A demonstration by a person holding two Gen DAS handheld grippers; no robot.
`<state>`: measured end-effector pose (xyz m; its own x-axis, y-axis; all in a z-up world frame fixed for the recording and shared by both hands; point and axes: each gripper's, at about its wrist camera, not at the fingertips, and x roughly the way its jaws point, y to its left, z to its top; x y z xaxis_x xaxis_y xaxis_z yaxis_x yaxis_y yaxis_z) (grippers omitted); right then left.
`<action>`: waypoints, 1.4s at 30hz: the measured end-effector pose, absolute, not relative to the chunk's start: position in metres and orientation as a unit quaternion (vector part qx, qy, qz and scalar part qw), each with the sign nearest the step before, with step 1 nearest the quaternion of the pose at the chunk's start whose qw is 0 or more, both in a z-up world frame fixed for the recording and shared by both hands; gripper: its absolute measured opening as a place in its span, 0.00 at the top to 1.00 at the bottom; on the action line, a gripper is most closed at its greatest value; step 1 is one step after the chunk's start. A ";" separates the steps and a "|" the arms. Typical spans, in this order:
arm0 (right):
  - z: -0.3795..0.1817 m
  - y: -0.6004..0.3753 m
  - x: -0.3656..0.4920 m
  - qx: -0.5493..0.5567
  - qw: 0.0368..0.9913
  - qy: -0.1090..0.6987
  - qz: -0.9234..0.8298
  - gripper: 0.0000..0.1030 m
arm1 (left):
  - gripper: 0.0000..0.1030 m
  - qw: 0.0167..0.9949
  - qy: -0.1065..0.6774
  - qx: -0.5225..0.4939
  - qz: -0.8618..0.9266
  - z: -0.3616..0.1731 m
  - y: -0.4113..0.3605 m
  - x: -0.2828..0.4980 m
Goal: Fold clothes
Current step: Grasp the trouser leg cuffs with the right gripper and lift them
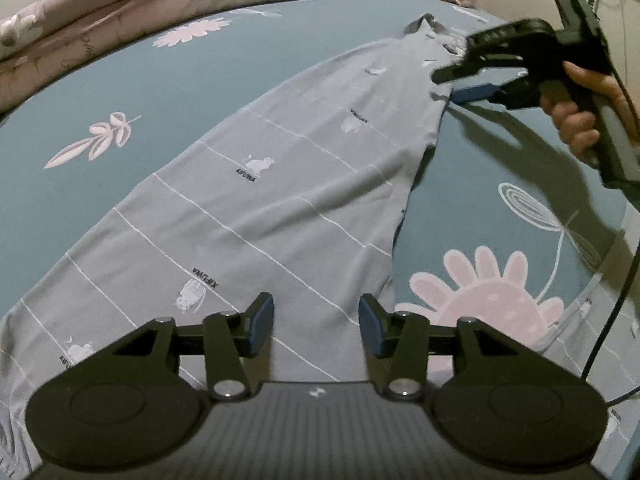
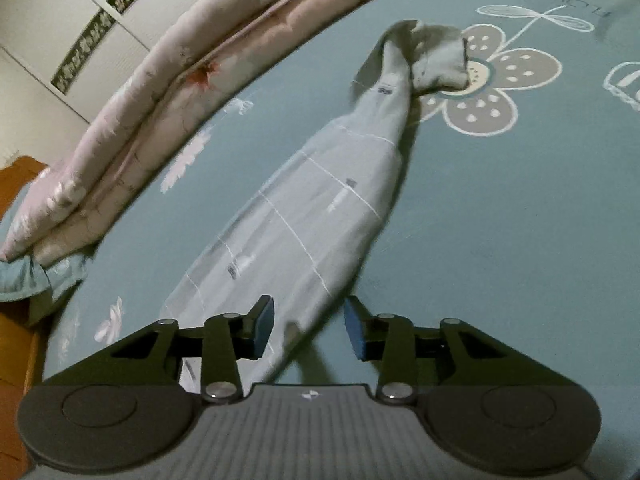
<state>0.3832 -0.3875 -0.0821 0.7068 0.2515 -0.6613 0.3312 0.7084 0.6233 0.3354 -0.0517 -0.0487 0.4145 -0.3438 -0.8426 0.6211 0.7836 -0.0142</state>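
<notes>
A soft, limp grey garment point(image 1: 256, 208) lies stretched across the teal bed point(image 1: 120, 80). The left tool point(image 1: 316, 330) hovers spread above its near end; the right tool point(image 1: 452, 82), at two o'clock, is spread at its edge. Corners suit gripping.

A teal bedsheet point(image 1: 168, 92) printed with pink and white flowers covers the bed. A pale pink quilted comforter point(image 2: 160, 100) lies bunched along its far edge. White panelled cupboard doors point(image 2: 52, 20) stand behind it.

Garment point(image 1: 256, 208) lies stretched on the sheet point(image 1: 132, 76), quilt point(image 1: 132, 4) behind it. Your left gripper point(image 1: 316, 330) is over its near end, right gripper point(image 1: 452, 80) at its right edge, farther along.
</notes>
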 end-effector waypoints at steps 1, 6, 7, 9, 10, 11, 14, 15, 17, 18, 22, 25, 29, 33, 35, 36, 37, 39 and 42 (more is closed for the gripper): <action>-0.082 -0.384 0.386 0.377 0.845 0.379 -0.022 0.58 | 0.49 0.827 0.454 0.156 -0.292 -0.049 -0.053 0.335; -0.071 -0.382 0.392 0.339 0.863 0.373 -0.047 0.95 | 0.47 0.827 0.453 0.161 -0.290 -0.048 -0.055 0.333; -0.069 -0.383 0.391 0.334 0.865 0.370 -0.051 0.94 | 0.47 0.827 0.453 0.159 -0.291 -0.049 -0.054 0.334; -0.068 -0.386 0.392 0.314 0.868 0.377 -0.070 0.90 | 0.47 0.827 0.453 0.158 -0.292 -0.049 -0.053 0.334; -0.070 -0.390 0.392 0.311 0.866 0.385 -0.074 0.88 | 0.47 0.827 0.454 0.159 -0.292 -0.048 -0.054 0.335; -0.070 -0.394 0.390 0.314 0.865 0.386 -0.071 0.88 | 0.47 0.826 0.456 0.159 -0.292 -0.047 -0.054 0.335; -0.061 -0.402 0.380 0.322 0.868 0.373 -0.065 0.88 | 0.47 0.828 0.450 0.151 -0.297 -0.035 -0.055 0.339; -0.055 -0.404 0.376 0.320 0.870 0.369 -0.063 0.87 | 0.47 0.831 0.444 0.145 -0.301 -0.030 -0.056 0.341; -0.043 -0.408 0.366 0.309 0.877 0.364 -0.055 0.80 | 0.47 0.837 0.434 0.134 -0.307 -0.021 -0.059 0.348; -0.037 -0.409 0.361 0.296 0.881 0.364 -0.057 0.78 | 0.48 0.840 0.429 0.130 -0.306 -0.017 -0.063 0.352; -0.011 -0.406 0.339 0.218 0.904 0.361 -0.063 0.75 | 0.49 0.841 0.445 0.127 -0.280 -0.019 -0.077 0.375; 0.001 -0.409 0.328 0.158 0.915 0.360 -0.089 0.74 | 0.49 0.841 0.458 0.127 -0.259 -0.024 -0.083 0.379; 0.008 -0.426 0.309 0.129 0.914 0.367 -0.114 0.70 | 0.48 0.841 0.454 0.131 -0.263 -0.023 -0.081 0.362; 0.006 -0.446 0.279 0.142 0.908 0.368 -0.140 0.70 | 0.49 0.846 0.460 0.137 -0.230 -0.024 -0.071 0.342; 0.005 -0.454 0.260 0.165 0.905 0.362 -0.148 0.71 | 0.49 0.847 0.472 0.114 -0.217 -0.020 -0.062 0.332; 0.003 -0.458 0.250 0.179 0.904 0.359 -0.147 0.71 | 0.49 0.845 0.479 0.100 -0.214 -0.018 -0.059 0.328; 0.002 -0.464 0.239 0.194 0.903 0.353 -0.149 0.71 | 0.49 0.843 0.486 0.086 -0.213 -0.015 -0.056 0.324; -0.002 -0.475 0.226 0.215 0.900 0.349 -0.146 0.71 | 0.47 0.842 0.491 0.077 -0.209 -0.012 -0.054 0.315; -0.008 -0.492 0.218 0.243 0.898 0.344 -0.127 0.71 | 0.47 0.844 0.493 0.109 -0.184 -0.009 -0.065 0.302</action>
